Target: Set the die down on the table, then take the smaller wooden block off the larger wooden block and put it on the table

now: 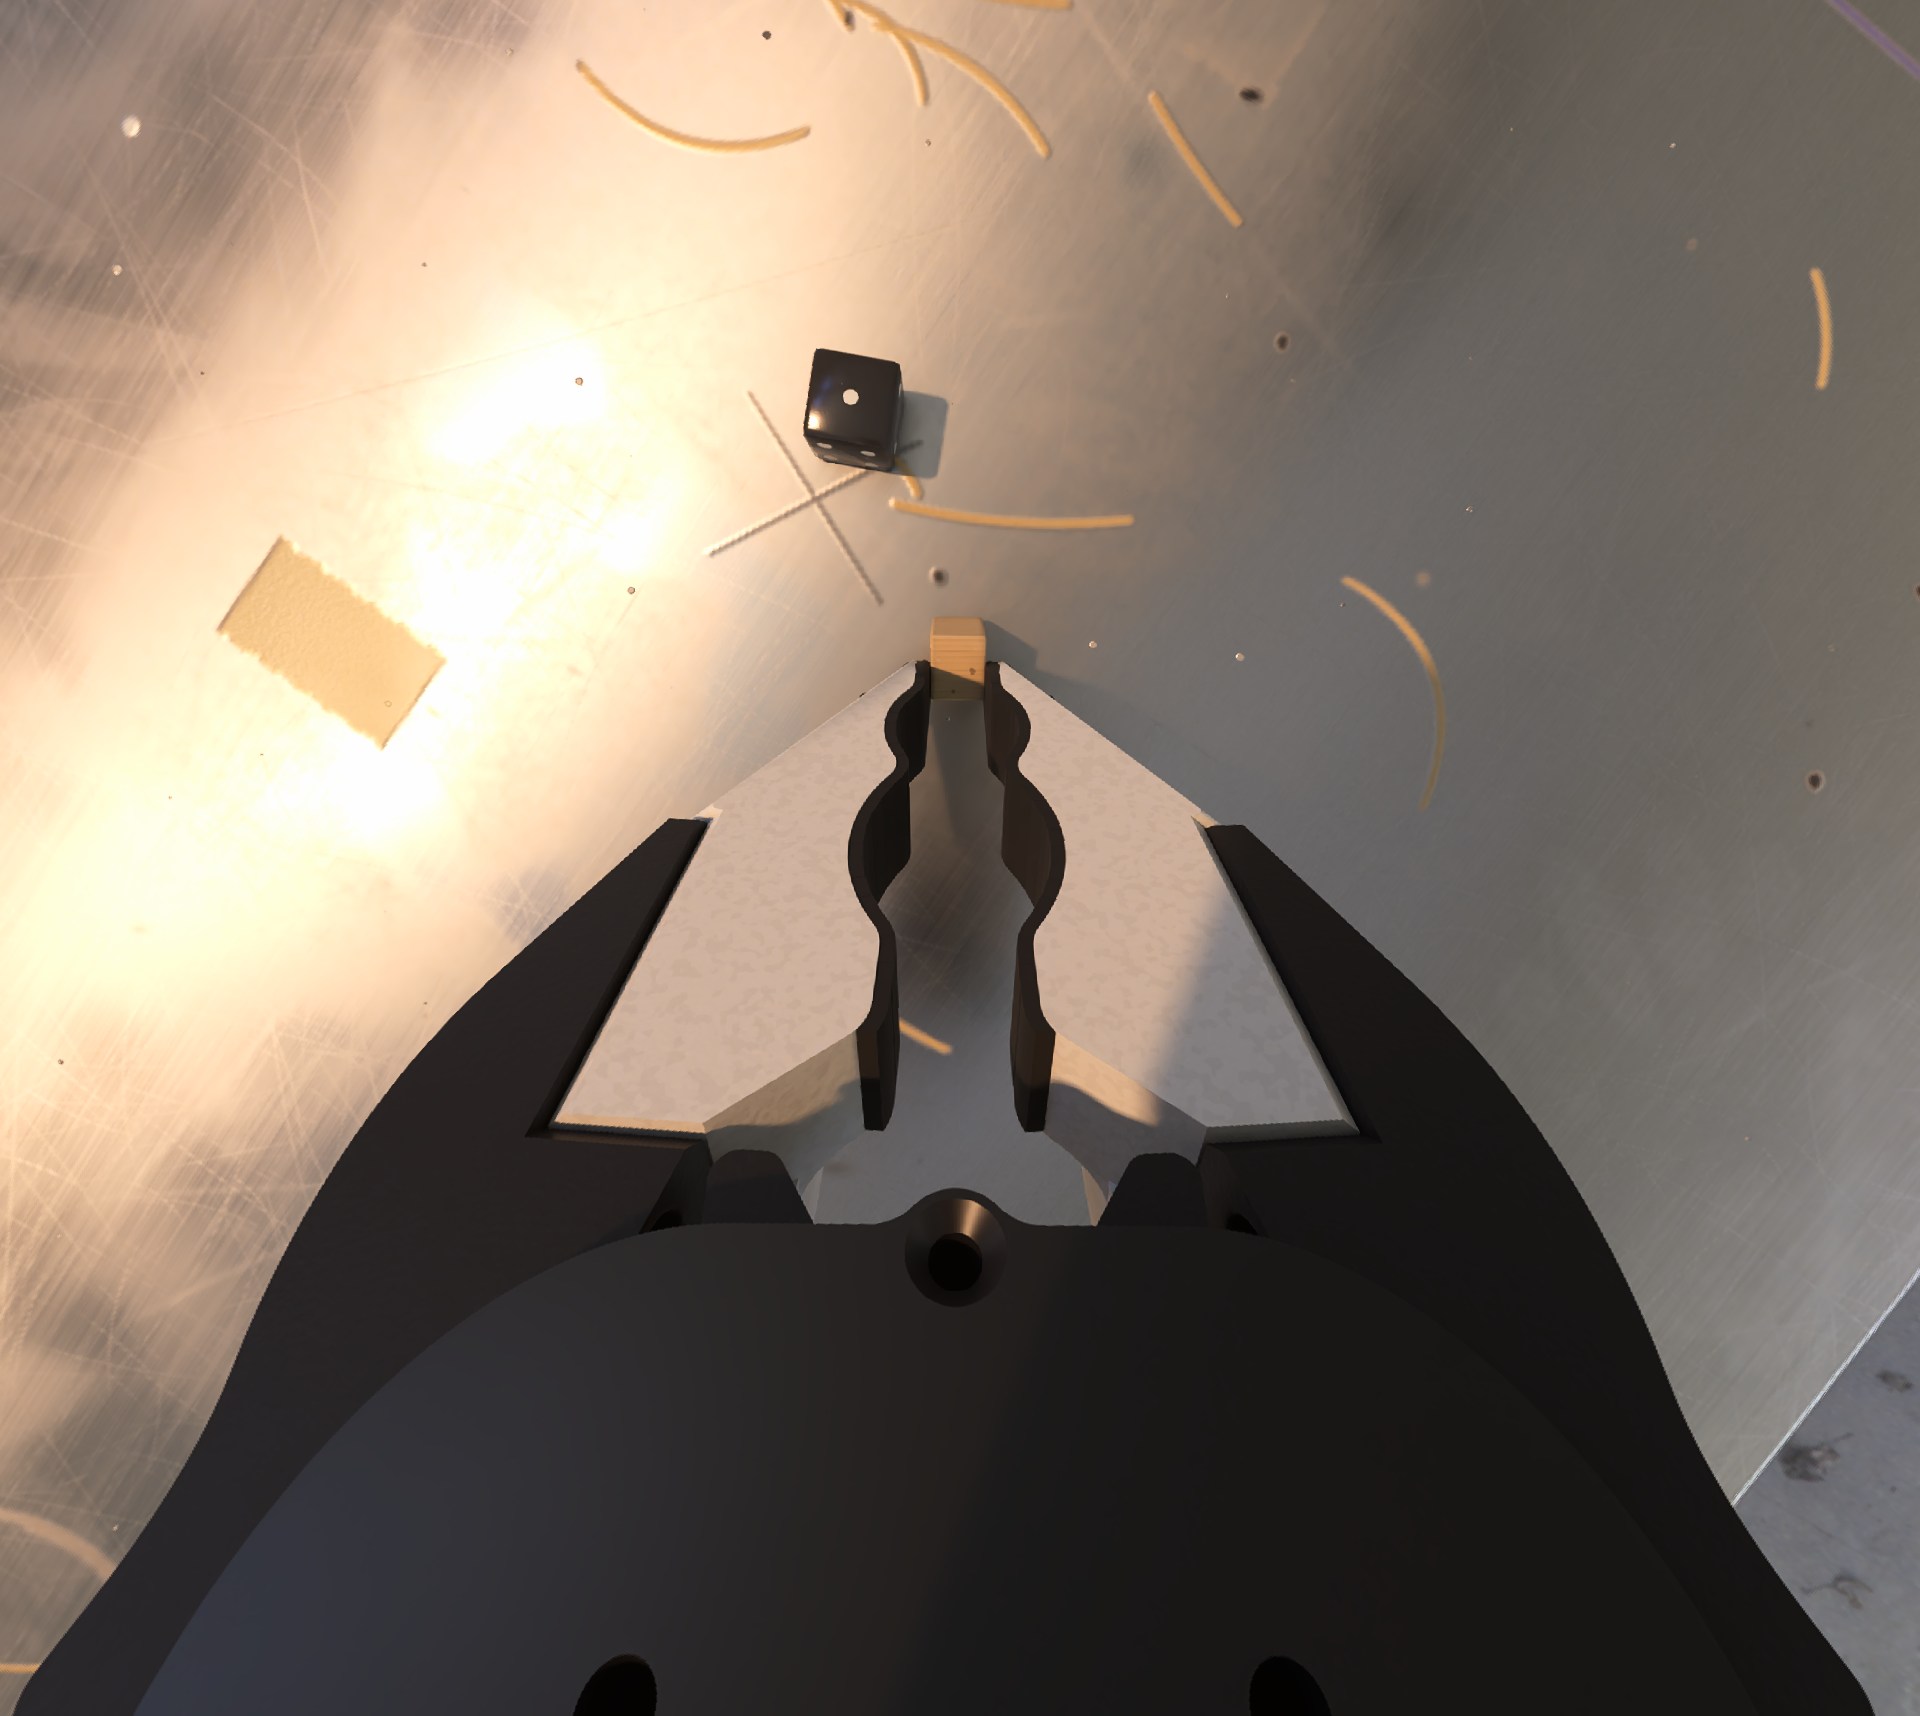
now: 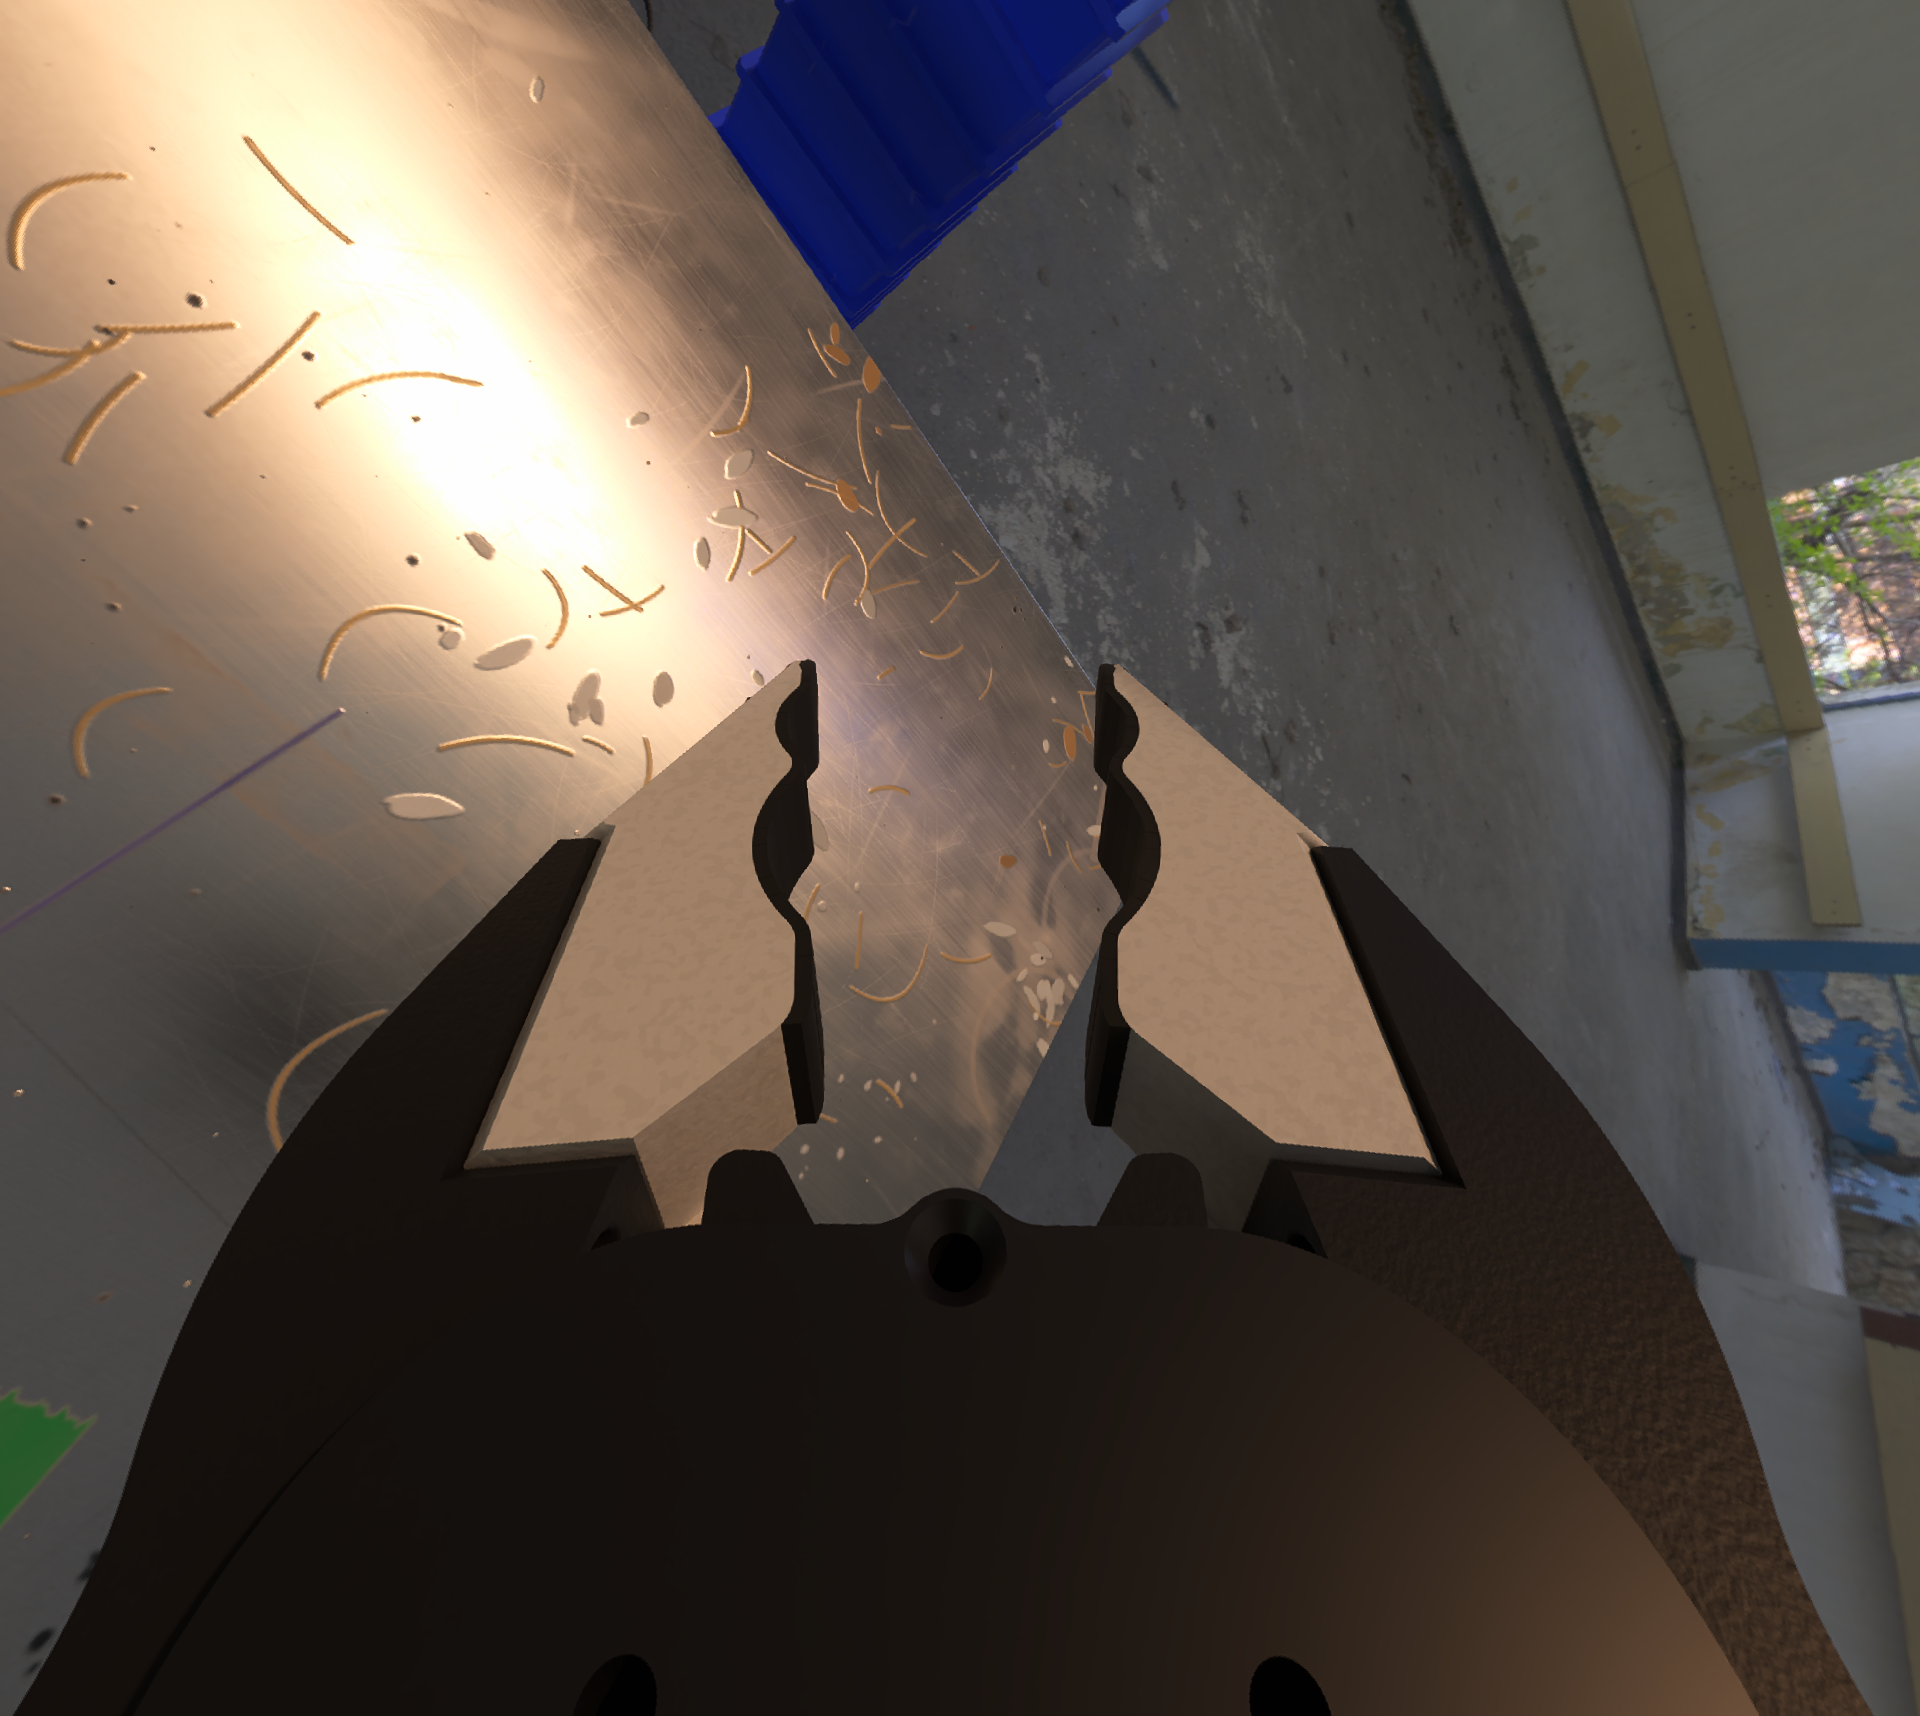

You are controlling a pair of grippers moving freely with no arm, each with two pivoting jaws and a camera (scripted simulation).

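The left gripper (image 1: pixel 956 667) has its jaws clenched on the smaller wooden block (image 1: pixel 957 653), a pale, square-cut cube of light wood pinched at the very tips, with most of it jutting out past them. The jaws are pale, speckled wedges lined with black scalloped pads, set in a matte black body. Whether the block touches the table (image 1: pixel 1455 440) beneath it cannot be told.

Just beyond the block, apart from it, the die (image 1: pixel 852 409) sits on the table: glossy black, round-cornered, with white pips, one pip on the face toward the camera. Thin scratched lines cross near it, and a curved tan strand (image 1: pixel 1013 519) lies just beside it. A flat tan rectangle with ragged edges (image 1: pixel 330 640) lies well to the left. The table is brushed, scuffed metal with a strong warm glare, strewn with more tan strands and dark specks; its edge runs close by at the lower right.

The right gripper (image 2: pixel 956 679) is released, its jaws spread wide with nothing between them, hanging over the table's edge (image 2: pixel 935 482), where shavings and pale flakes lie thick. Past that edge are stained concrete floor and stacked blue bins (image 2: pixel 987 4).
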